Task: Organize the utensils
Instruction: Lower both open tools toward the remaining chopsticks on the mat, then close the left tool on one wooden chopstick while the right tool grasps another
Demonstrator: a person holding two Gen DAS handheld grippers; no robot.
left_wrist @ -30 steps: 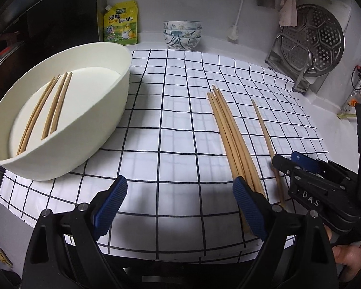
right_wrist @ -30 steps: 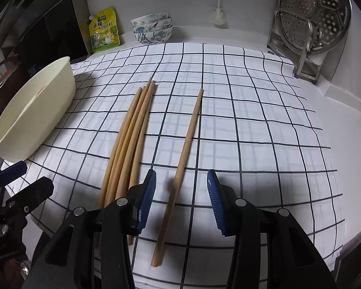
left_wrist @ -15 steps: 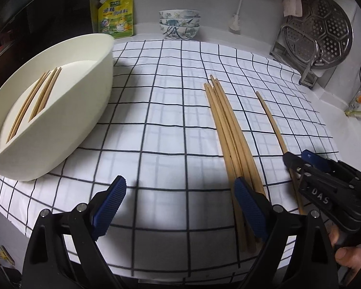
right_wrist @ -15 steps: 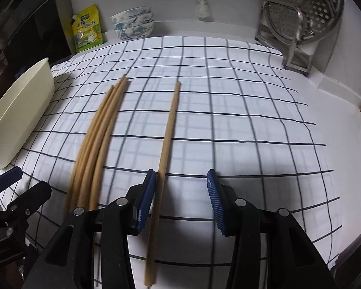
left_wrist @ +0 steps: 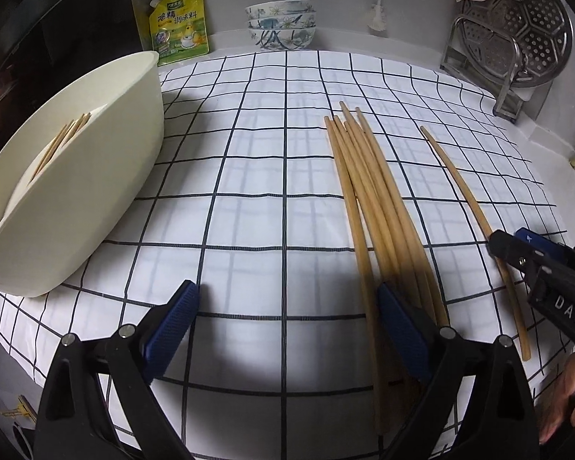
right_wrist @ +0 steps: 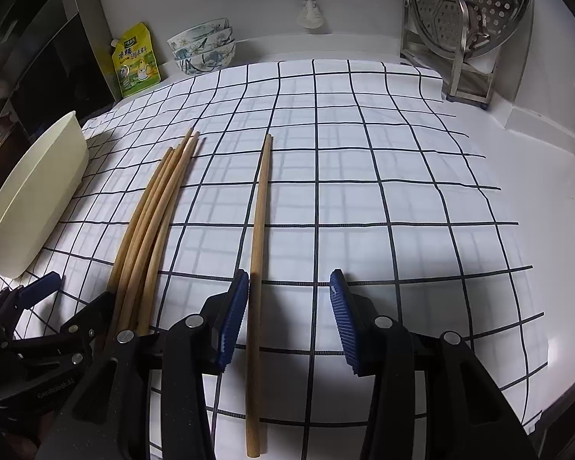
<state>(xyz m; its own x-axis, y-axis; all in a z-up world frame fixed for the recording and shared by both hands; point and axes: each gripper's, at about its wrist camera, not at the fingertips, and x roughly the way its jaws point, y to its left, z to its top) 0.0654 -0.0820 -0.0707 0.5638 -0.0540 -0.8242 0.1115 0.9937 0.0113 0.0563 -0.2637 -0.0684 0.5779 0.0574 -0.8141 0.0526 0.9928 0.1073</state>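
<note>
- Cream oval plastic basin (left_wrist: 96, 176): stood at the left edge of the white black-gridded cloth (left_wrist: 272, 176); several wooden chopsticks (left_wrist: 63, 140) lay inside it.
- Left gripper (left_wrist: 287, 329), black with blue ribbed pads: hovered over the near part of the cloth, jaws spread wide and holding nothing; its right pad sat over the near ends of the bundle.
- Bundle of long wooden chopsticks (left_wrist: 368, 191): lay on the cloth, well right of the basin, running near to far.
- Single wooden chopstick (right_wrist: 258, 222): lay on the cloth just right of the bundle, apart from it.
- Right gripper (right_wrist: 289, 318): jaws partly open astride the single chopstick's near half, which lay just beside the left pad; contact could not be determined, and nothing was clamped.
</note>
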